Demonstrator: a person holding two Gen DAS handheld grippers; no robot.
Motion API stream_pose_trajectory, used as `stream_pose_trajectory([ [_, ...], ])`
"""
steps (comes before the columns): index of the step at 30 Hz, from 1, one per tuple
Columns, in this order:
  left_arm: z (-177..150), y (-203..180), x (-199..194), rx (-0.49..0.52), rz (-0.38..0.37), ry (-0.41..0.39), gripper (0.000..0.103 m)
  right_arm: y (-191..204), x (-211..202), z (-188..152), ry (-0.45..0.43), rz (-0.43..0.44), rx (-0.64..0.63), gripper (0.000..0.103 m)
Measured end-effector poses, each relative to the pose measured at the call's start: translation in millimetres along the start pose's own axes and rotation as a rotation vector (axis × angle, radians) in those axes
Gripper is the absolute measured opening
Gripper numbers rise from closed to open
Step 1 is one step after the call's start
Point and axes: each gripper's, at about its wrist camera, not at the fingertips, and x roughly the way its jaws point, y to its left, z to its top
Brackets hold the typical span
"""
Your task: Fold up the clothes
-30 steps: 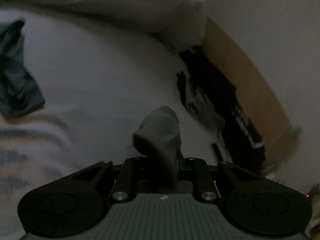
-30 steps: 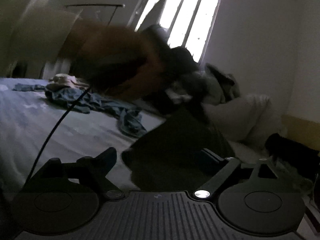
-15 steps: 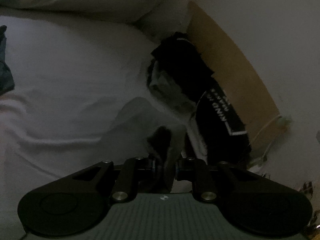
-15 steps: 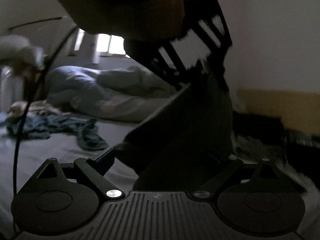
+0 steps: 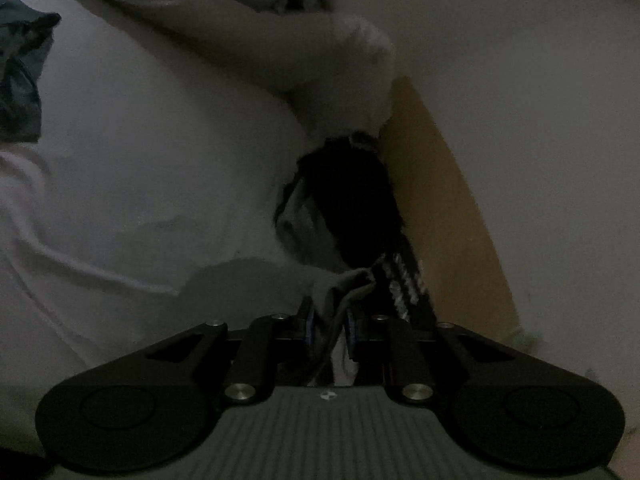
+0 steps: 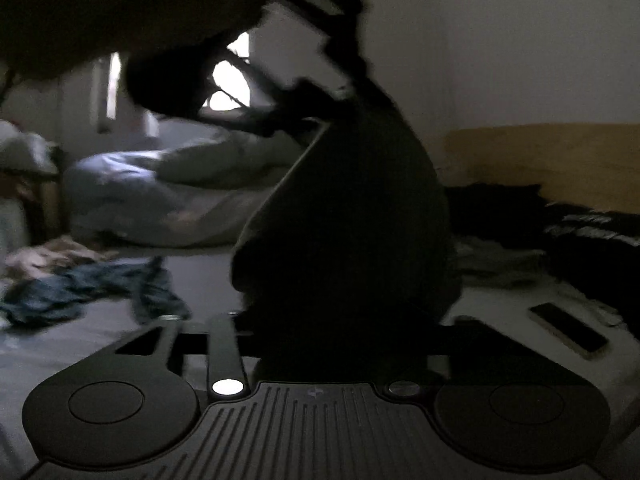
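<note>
A dark grey garment (image 6: 348, 216) hangs between my two grippers above the white bed sheet (image 5: 152, 184). My left gripper (image 5: 328, 320) is shut on a bunched edge of this garment (image 5: 340, 292), low over the sheet. In the right wrist view the garment drapes down from the left gripper (image 6: 296, 92), held high by a hand, into my right gripper (image 6: 340, 332). The cloth hides the right gripper's fingertips; its jaws look closed on the cloth.
A black garment with white lettering (image 5: 356, 208) lies by the yellow headboard (image 5: 444, 208), also in the right wrist view (image 6: 580, 224). A blue garment (image 6: 92, 288), a pale duvet (image 6: 160, 192) and a phone (image 6: 568, 330) lie on the bed. A white pillow (image 5: 320, 64) sits at the head.
My left gripper has swung back and lowered toward the sheet with the cloth end shorter in its jaws. The right view has turned right; the garment hangs more upright.
</note>
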Motion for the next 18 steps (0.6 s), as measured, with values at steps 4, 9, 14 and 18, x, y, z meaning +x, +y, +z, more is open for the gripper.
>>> stream_pose_trajectory([
  [4,7.2,-0.5,-20.6,-0.033,-0.090,-0.076,0.006,-41.3,-23.9,18.2,0.036,0.076,0.005,0.019],
  [9,10.0,-7.5,-39.5,0.019,-0.117,-0.116,0.006,-74.3,-42.4,39.5,0.100,0.177,-0.028,0.012],
  [14,-9.7,43.3,-10.3,-0.001,0.037,0.102,0.030,-73.2,-45.7,45.2,0.134,0.251,-0.115,0.012],
  [18,-21.5,52.0,-11.1,0.074,0.020,0.133,0.058,-64.4,-45.2,45.5,0.157,0.282,-0.145,0.012],
])
